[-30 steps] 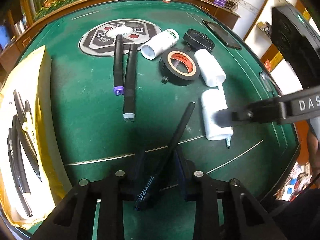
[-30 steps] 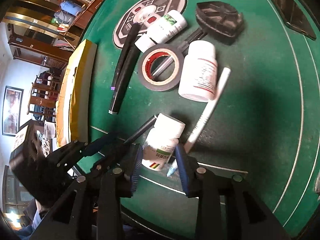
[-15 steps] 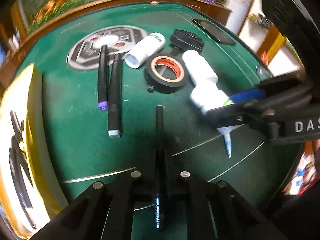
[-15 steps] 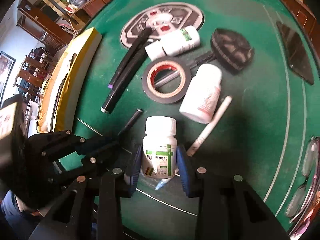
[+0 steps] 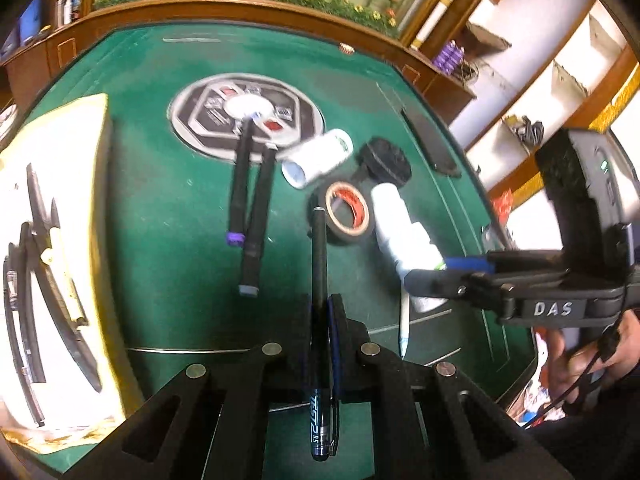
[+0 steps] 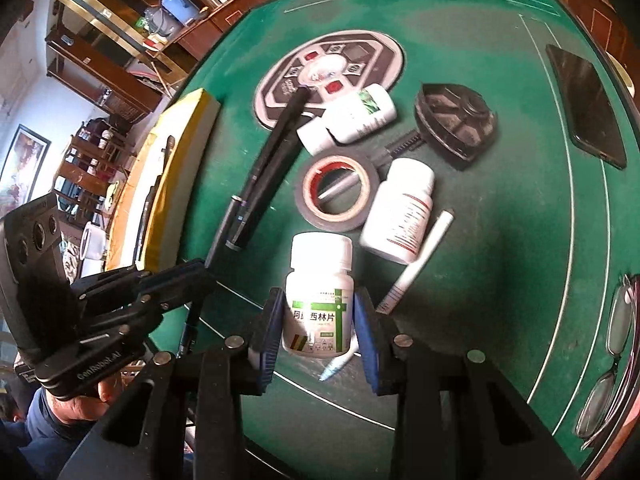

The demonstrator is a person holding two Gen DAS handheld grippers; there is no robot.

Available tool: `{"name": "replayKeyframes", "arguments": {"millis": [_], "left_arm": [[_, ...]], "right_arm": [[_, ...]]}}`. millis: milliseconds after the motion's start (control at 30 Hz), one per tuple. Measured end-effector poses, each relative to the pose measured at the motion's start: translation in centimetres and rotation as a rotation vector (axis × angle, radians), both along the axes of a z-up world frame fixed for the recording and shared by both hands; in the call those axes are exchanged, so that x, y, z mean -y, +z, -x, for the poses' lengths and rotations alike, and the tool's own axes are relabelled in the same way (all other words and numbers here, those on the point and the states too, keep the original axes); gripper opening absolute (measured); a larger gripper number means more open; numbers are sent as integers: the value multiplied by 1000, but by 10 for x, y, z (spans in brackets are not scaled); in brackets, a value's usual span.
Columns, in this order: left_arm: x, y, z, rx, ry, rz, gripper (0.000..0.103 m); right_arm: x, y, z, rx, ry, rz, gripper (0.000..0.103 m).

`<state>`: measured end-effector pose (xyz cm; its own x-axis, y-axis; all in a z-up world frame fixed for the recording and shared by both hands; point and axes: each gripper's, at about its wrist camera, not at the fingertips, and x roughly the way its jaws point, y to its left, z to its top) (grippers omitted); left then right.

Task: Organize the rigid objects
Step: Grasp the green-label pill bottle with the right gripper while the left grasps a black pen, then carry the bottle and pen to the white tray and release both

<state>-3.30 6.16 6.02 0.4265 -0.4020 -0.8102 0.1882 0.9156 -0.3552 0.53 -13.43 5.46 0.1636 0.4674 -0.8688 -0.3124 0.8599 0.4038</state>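
Observation:
My left gripper [image 5: 322,304] is shut on a black pen [image 5: 319,248], which lies along the fingers, lifted off the green table [image 5: 168,272]. In the right wrist view my right gripper [image 6: 318,304] is shut on a white medicine bottle [image 6: 320,264] with a green cross label, held upright above the felt. The left wrist view has that right gripper [image 5: 416,280] at the right, a hand behind it. From the right wrist, the left gripper [image 6: 204,272] appears at the left with the pen [image 6: 224,232] sticking out.
On the felt lie two black markers [image 5: 252,208], a tape roll [image 5: 346,212], two white bottles [image 6: 352,118] [image 6: 400,208], a white pen [image 6: 420,264], a black round case [image 6: 456,120], a phone [image 6: 588,104] and glasses [image 6: 612,360]. A yellow-rimmed tray [image 5: 102,152] with pens sits left.
The left jaws closed on the black pen and lifted it, so it now lies straight along the fingers. The right gripper raised the bottle off the felt and stood it upright.

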Motion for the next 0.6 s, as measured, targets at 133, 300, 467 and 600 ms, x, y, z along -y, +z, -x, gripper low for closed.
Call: {"name": "replayKeyframes", "arguments": {"millis": [133,300,467,600], "left_arm": [[-18,15,1,29,46,23,8],[-50,31,5,65,114,56,8],[-90,39,11,89,200,58,8],[-121,37,16,87,257,50,8]], "right_arm": [[-14,7,-1,7,34,-9,33],[-40,21,-2,20,89,-20,33],[-80,35,-3,31,162,-39,33],[-124,48,3,59,247,-53,34]]}}
